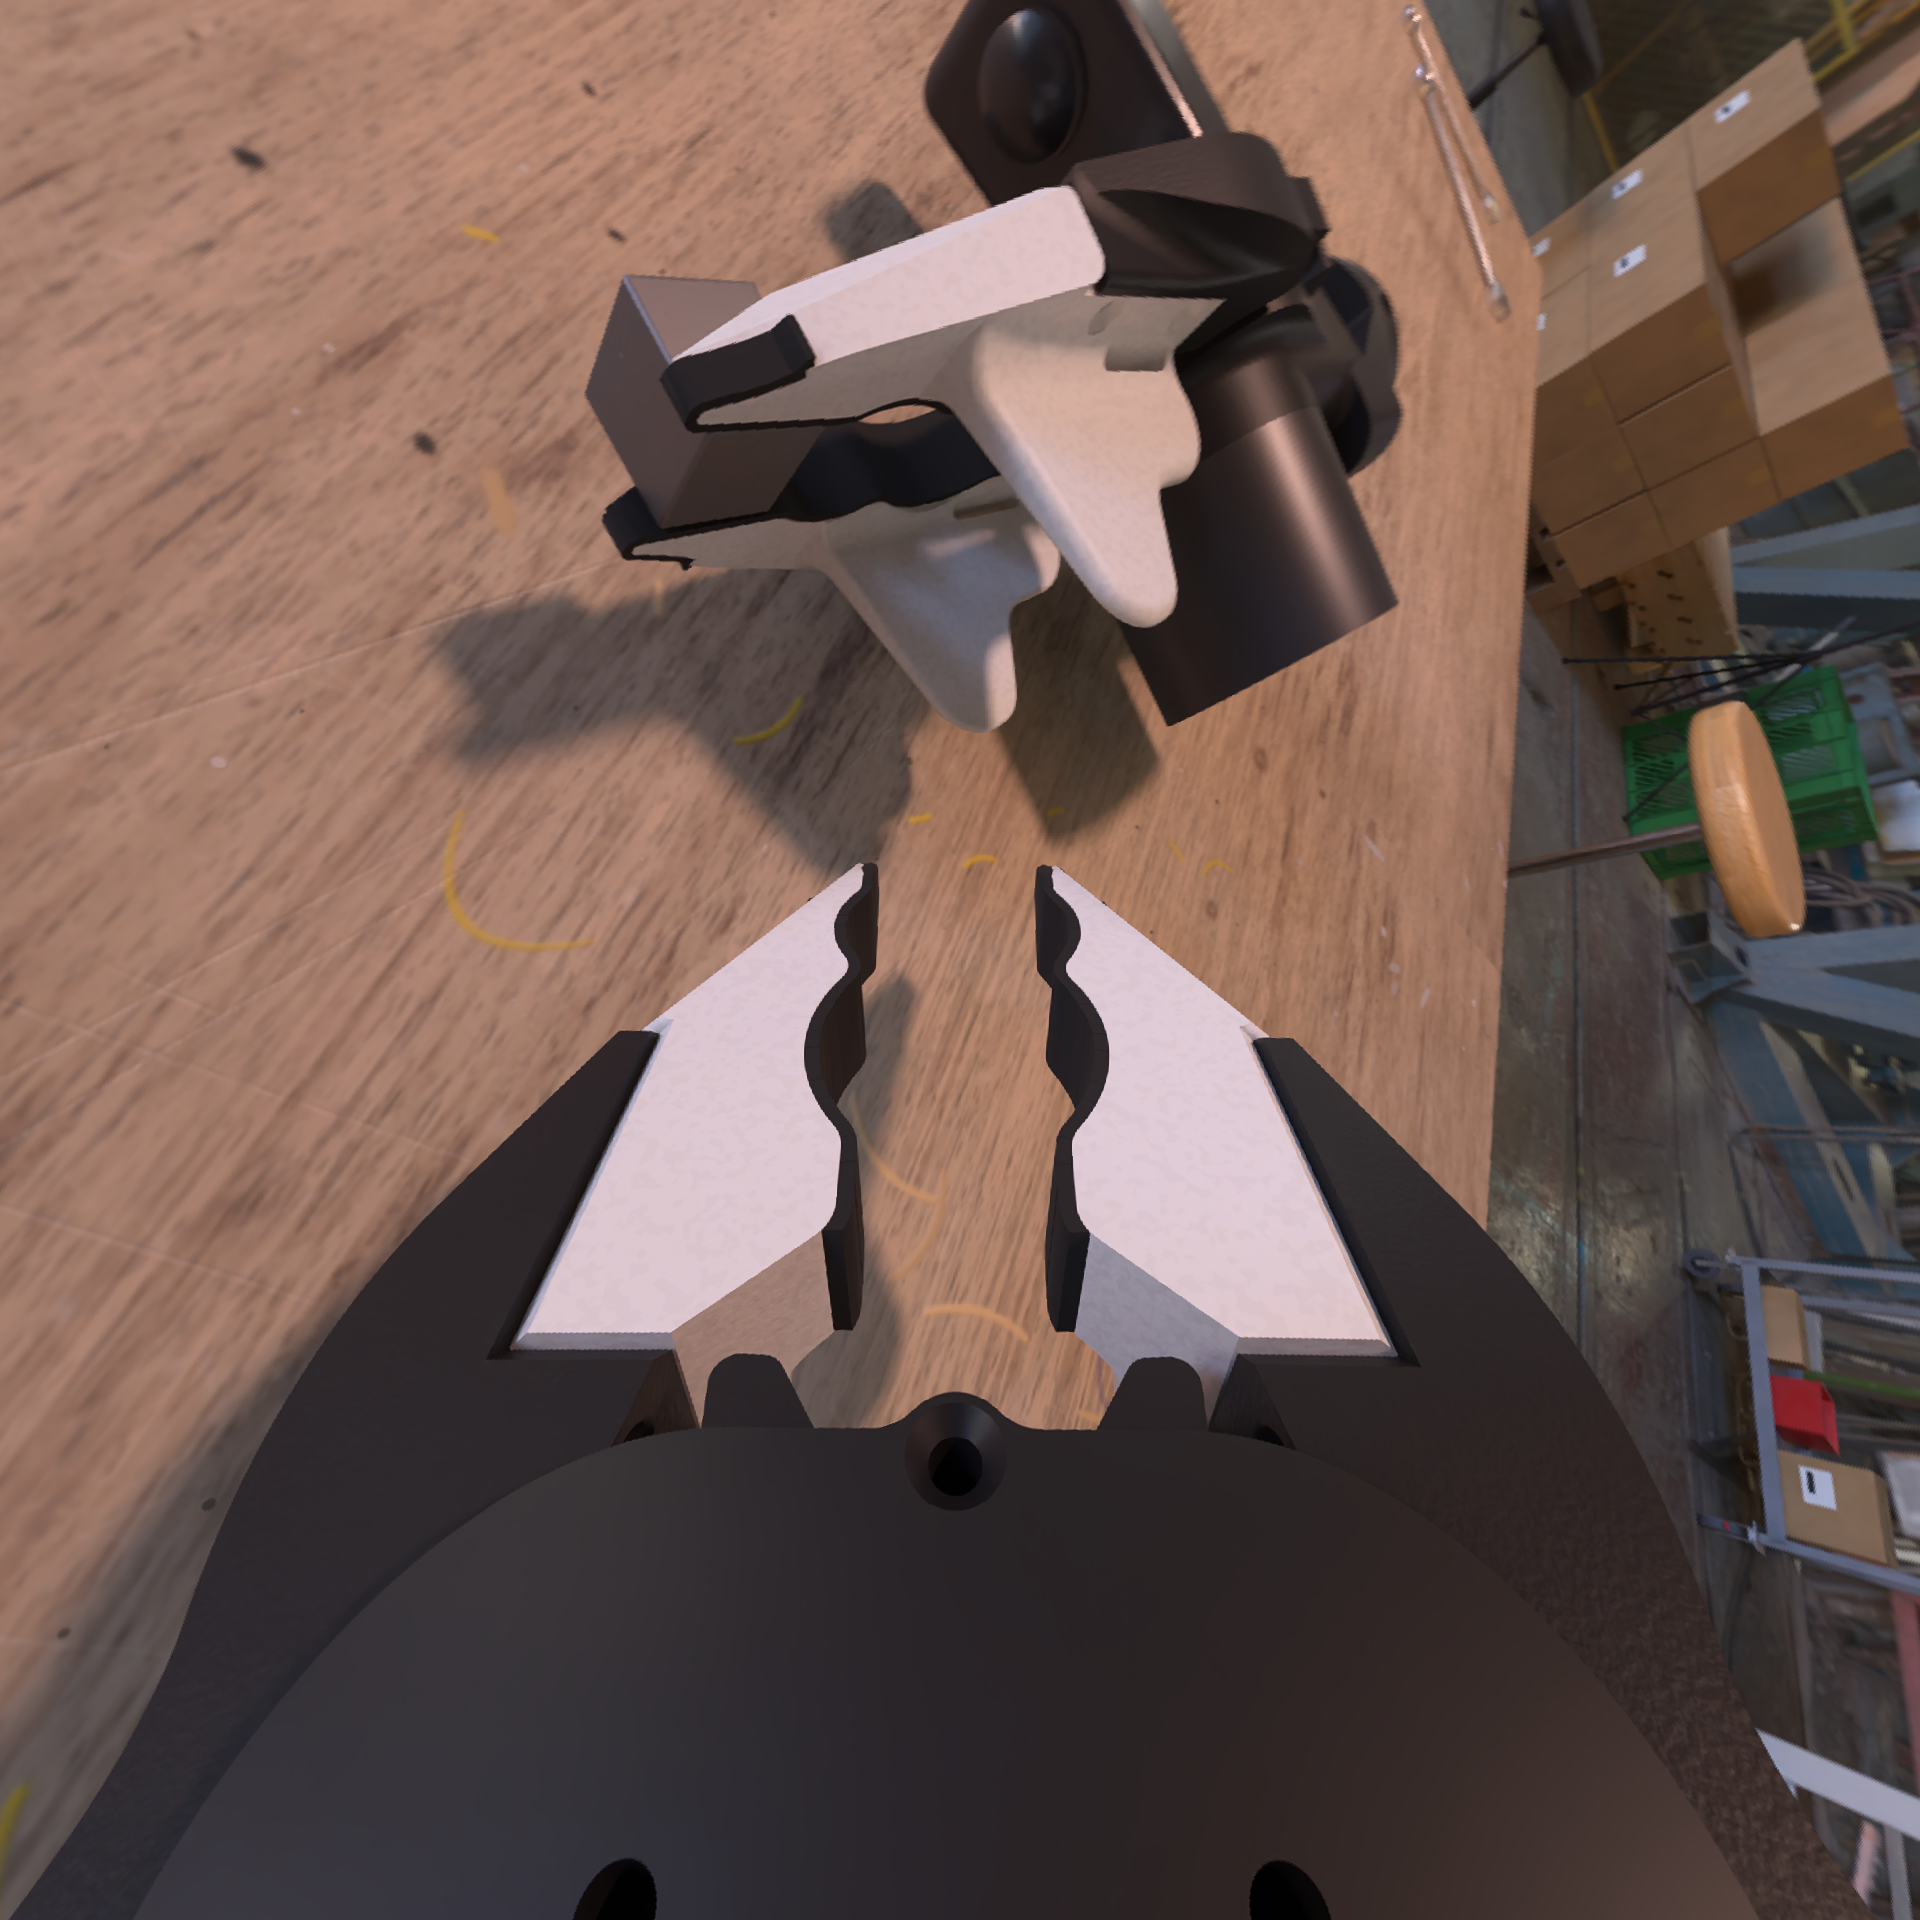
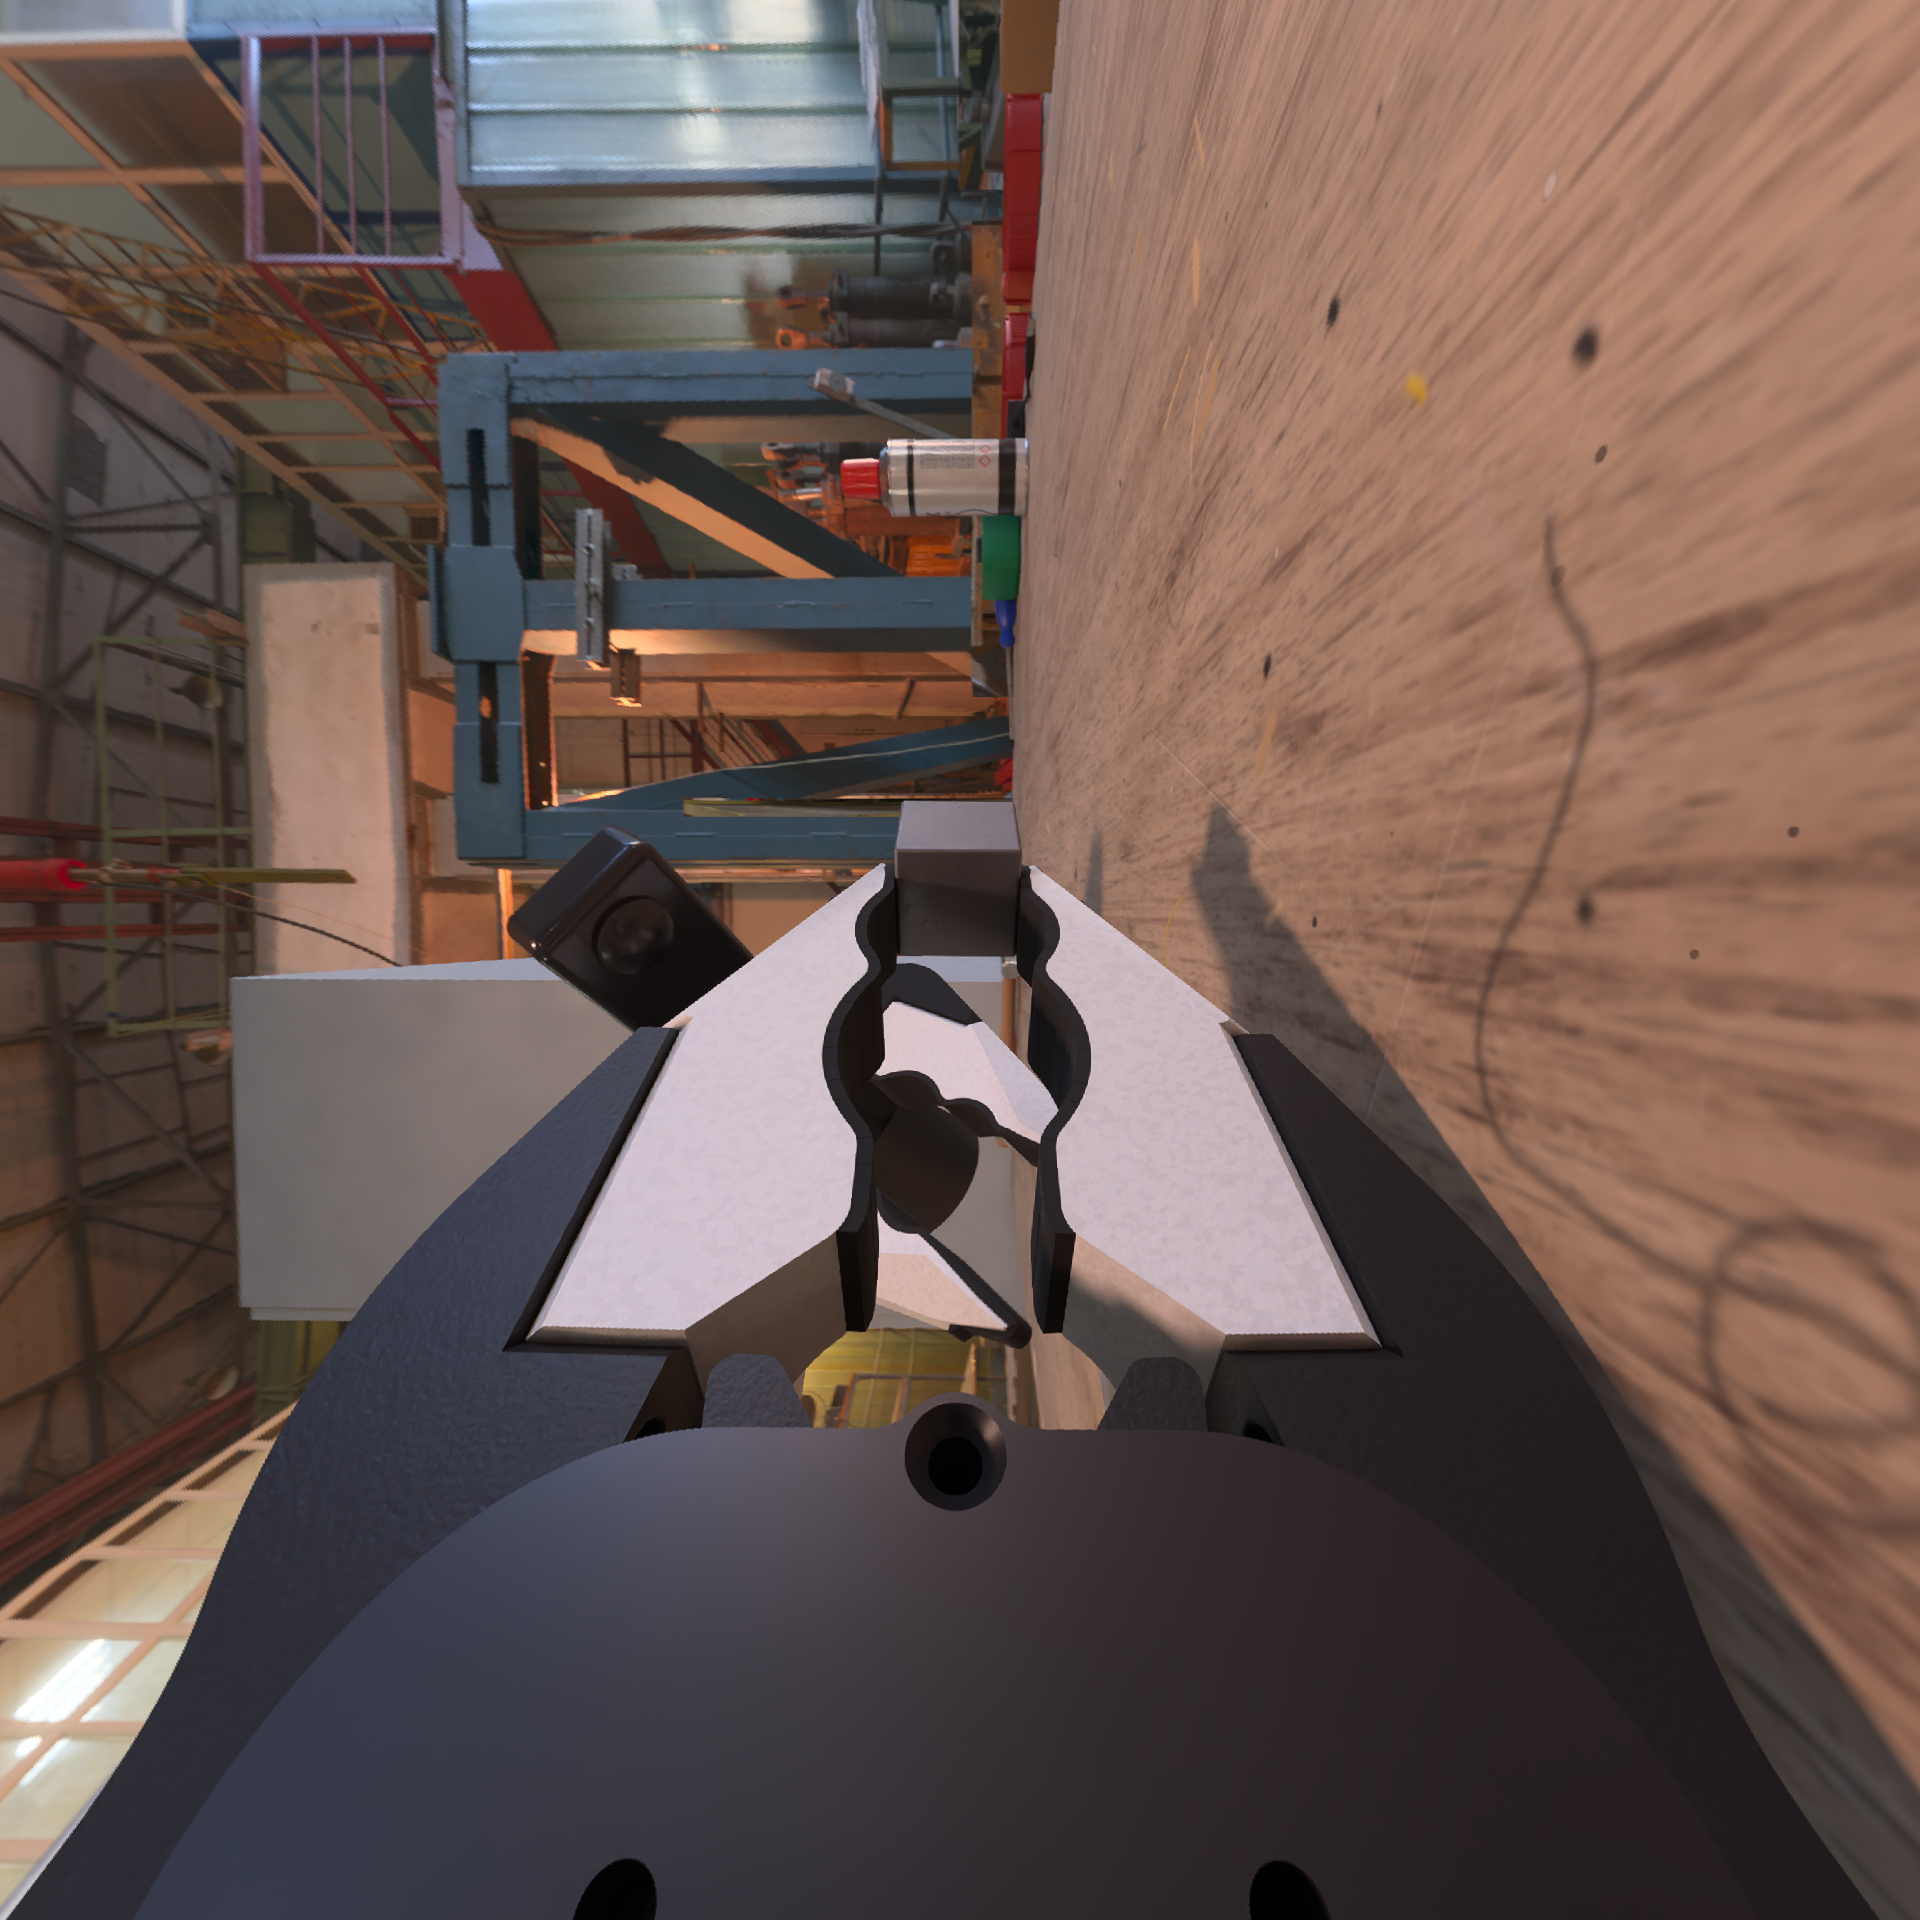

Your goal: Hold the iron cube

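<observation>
Right tool (image 2: 954, 899): clenched on the grey cube (image 2: 956, 878), tips pinching its two sides.
Cube: raised off the wooden bench (image 1: 312, 520), it seems, judging by the shadow beneath it.
Left tool (image 1: 956, 883): released, nothing between its tips, near the cube but apart.
Spray can (image 2: 940, 476): upright, far along the bench.

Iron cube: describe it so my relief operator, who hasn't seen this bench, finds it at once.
Start at the wooden workbench; above it, the right gripper reaches in with white fingers. The iron cube sits clamped between their black tips. It is the only small, plain dark-grey block there; the left gripper is open and holds nothing.
</observation>
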Robot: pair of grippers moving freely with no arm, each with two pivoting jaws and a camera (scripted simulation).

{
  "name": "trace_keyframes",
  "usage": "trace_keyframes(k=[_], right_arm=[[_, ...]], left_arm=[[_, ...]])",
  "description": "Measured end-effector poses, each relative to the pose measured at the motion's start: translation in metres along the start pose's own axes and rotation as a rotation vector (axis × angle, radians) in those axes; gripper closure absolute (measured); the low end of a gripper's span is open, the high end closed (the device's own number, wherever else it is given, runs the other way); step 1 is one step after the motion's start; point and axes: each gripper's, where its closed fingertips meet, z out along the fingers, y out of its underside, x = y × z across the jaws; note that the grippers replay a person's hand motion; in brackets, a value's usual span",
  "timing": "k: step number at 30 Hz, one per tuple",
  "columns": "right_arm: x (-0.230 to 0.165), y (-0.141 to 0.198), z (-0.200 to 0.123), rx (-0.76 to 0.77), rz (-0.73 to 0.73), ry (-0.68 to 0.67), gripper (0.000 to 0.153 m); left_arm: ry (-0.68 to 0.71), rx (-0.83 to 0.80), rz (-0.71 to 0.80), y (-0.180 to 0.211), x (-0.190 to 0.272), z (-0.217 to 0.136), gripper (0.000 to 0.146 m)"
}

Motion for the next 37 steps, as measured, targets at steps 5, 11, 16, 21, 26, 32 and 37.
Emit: trace_keyframes(k=[5,11,16,21,26,32,37], right_arm=[[0.002,0.003,0.002,0.003,-0.069,0.040,0.131],[0.002,0.010,0.003,-0.010,-0.068,0.020,0.131],[-0.034,0.017,0.000,-0.070,-0.070,-0.197,0.131],[-0.033,0.025,0.004,-0.088,-0.153,-0.154,0.131],[-0.023,0.027,0.001,-0.057,-0.082,-0.123,0.131],[-0.010,0.016,-0.006,-0.018,0.004,-0.091,0.131],[-0.010,0.002,-0.004,-0.014,-0.016,-0.057,0.131]], left_arm=[[-0.106,0.019,-0.062,0.004,-0.017,0.002,0.125],[-0.156,0.029,-0.005,0.002,-0.015,0.003,0.126],[0.357,0.196,-0.157,-0.023,0.033,-0.018,0.117],[0.413,0.203,-0.253,-0.023,0.028,-0.017,0.128],[0.411,0.155,-0.314,-0.016,0.029,-0.013,0.128],[0.372,0.179,-0.326,-0.020,0.020,-0.018,0.120],[0.396,0.177,-0.323,-0.019,0.022,-0.021,0.115]])
